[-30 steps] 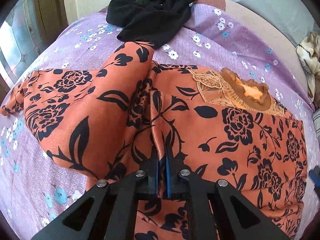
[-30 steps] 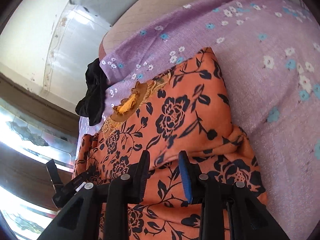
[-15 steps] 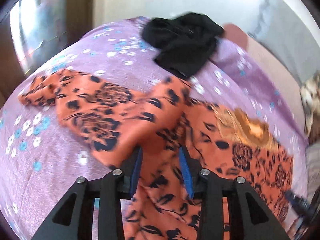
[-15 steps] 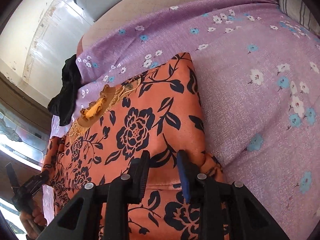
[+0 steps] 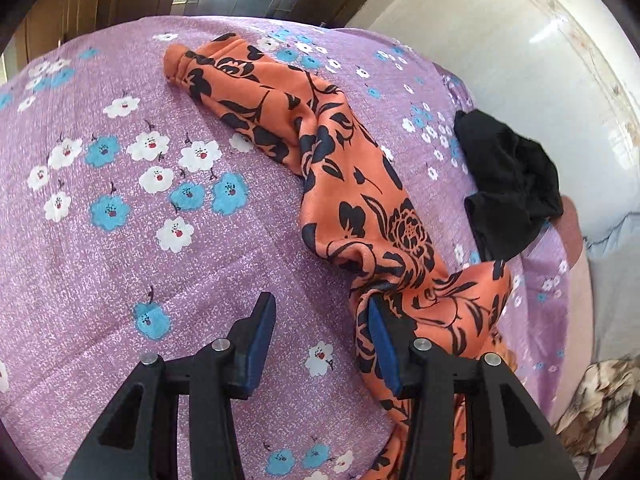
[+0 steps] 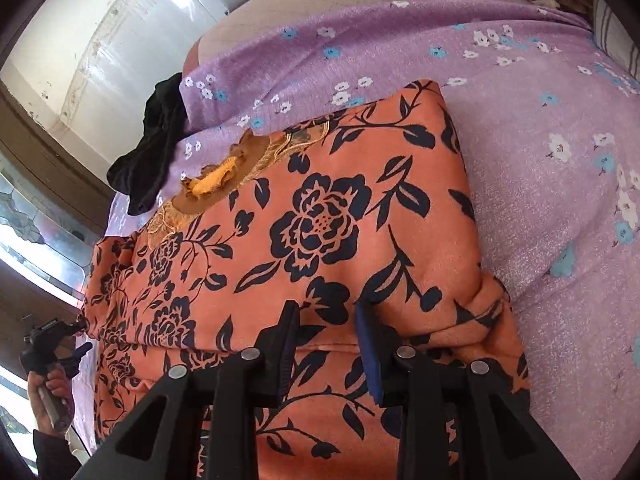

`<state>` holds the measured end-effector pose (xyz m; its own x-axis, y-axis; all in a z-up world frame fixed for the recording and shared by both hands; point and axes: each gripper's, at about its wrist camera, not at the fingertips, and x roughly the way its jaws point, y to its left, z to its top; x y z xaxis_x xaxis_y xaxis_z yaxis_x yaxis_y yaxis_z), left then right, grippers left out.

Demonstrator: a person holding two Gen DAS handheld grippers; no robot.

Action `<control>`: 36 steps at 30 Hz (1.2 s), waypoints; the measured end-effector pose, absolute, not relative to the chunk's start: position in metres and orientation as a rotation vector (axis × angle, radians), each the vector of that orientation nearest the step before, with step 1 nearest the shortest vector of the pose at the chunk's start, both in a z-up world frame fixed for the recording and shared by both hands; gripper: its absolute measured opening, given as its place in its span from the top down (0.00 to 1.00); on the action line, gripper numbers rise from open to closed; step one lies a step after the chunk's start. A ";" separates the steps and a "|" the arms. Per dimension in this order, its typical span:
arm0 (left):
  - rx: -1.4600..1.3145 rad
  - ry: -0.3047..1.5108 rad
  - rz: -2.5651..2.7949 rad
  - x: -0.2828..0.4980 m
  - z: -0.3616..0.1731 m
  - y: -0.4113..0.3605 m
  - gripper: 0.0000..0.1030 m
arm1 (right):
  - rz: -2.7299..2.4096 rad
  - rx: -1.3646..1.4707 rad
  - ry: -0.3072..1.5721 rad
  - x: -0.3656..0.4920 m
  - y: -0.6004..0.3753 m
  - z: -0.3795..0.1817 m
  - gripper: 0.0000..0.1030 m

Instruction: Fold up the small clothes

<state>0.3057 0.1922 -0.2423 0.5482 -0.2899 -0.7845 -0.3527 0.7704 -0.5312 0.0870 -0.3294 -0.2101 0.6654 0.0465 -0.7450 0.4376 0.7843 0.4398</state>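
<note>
An orange garment with black flowers (image 6: pixel 320 240) lies flat on the purple flowered bedsheet (image 6: pixel 540 160), its embroidered neckline (image 6: pixel 224 172) toward the far left. In the left wrist view its sleeve (image 5: pixel 320 152) stretches away across the sheet. My left gripper (image 5: pixel 322 328) is open and empty over the sheet, its right finger beside the sleeve's near end. My right gripper (image 6: pixel 326 336) is open and empty, hovering above the garment's body near a fold line.
A black garment (image 5: pixel 508 184) lies crumpled at the bed's far edge; it also shows in the right wrist view (image 6: pixel 152 148). A wall and a window stand behind the bed. A patterned cloth (image 5: pixel 600 400) lies at the right. The left hand gripper (image 6: pixel 48 344) shows at far left.
My left gripper has let go of the garment, opened, and swung left toward the sleeve. My right gripper stays open and has moved slightly over the garment's body.
</note>
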 end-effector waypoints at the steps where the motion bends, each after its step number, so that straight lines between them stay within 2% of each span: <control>1: -0.789 0.989 0.032 0.303 -0.241 0.199 0.53 | -0.237 0.646 0.830 0.087 -0.329 -0.209 0.68; 2: -0.842 0.960 0.026 0.302 -0.237 0.205 0.53 | -0.236 0.651 0.831 0.087 -0.330 -0.209 0.68; 4: -0.898 0.877 0.048 0.295 -0.228 0.218 0.42 | -0.233 0.666 0.828 0.086 -0.331 -0.210 0.68; 7: -0.905 0.789 0.124 0.291 -0.222 0.234 0.32 | -0.238 0.691 0.831 0.086 -0.333 -0.210 0.68; 13: -1.001 0.877 0.096 0.327 -0.257 0.240 0.32 | -0.243 0.698 0.834 0.086 -0.334 -0.209 0.68; 17: -0.949 0.880 0.047 0.341 -0.256 0.226 0.34 | -0.246 0.694 0.839 0.088 -0.333 -0.209 0.68; 18: -0.949 0.889 0.025 0.342 -0.258 0.222 0.42 | -0.247 0.693 0.840 0.089 -0.333 -0.209 0.68; 19: -0.950 0.906 0.002 0.346 -0.260 0.218 0.65 | -0.248 0.691 0.841 0.090 -0.332 -0.209 0.68; 21: -0.912 0.956 -0.028 0.348 -0.264 0.209 0.94 | -0.252 0.691 0.842 0.090 -0.331 -0.209 0.68; 23: -0.822 0.925 -0.006 0.343 -0.253 0.200 0.96 | -0.249 0.698 0.845 0.089 -0.331 -0.208 0.68; 26: -0.719 0.810 -0.042 0.331 -0.209 0.179 0.97 | -0.245 0.734 0.846 0.086 -0.335 -0.207 0.68; 31: -0.392 0.685 -0.204 0.279 -0.137 0.092 0.97 | -0.258 0.758 0.839 0.081 -0.337 -0.204 0.68; 34: -0.125 0.678 -0.348 0.235 -0.136 0.004 0.97 | -0.277 0.716 0.833 0.082 -0.333 -0.199 0.68; 36: 0.109 0.720 -0.444 0.205 -0.161 -0.065 0.96 | -0.284 0.693 0.824 0.081 -0.330 -0.195 0.68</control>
